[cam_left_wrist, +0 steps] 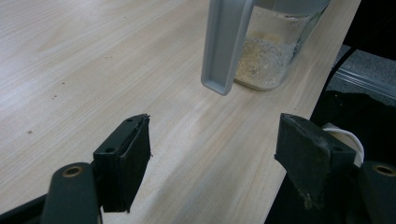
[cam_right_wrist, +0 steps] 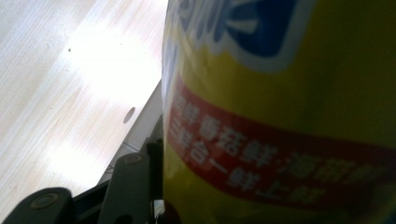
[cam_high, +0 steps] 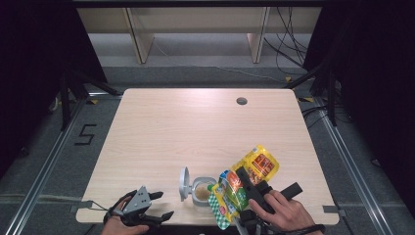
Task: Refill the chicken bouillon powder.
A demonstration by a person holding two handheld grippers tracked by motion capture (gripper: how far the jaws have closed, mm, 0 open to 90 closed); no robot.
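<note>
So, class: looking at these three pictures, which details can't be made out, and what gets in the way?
- Right tool: its far jaw, in the right gripper view, hidden behind the yellow pouch.
- Pouch's spout or opening: high view, too small; whether it touches the jar is unclear.
- Jar's top and lid: left gripper view, cut off by the upper edge.
- Pouch lettering: high view, too small.

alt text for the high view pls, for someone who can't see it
The right gripper holds a yellow packet tilted over an open glass jar near the front edge of a wooden table. The left gripper, open and empty, rests left of the jar.
</note>
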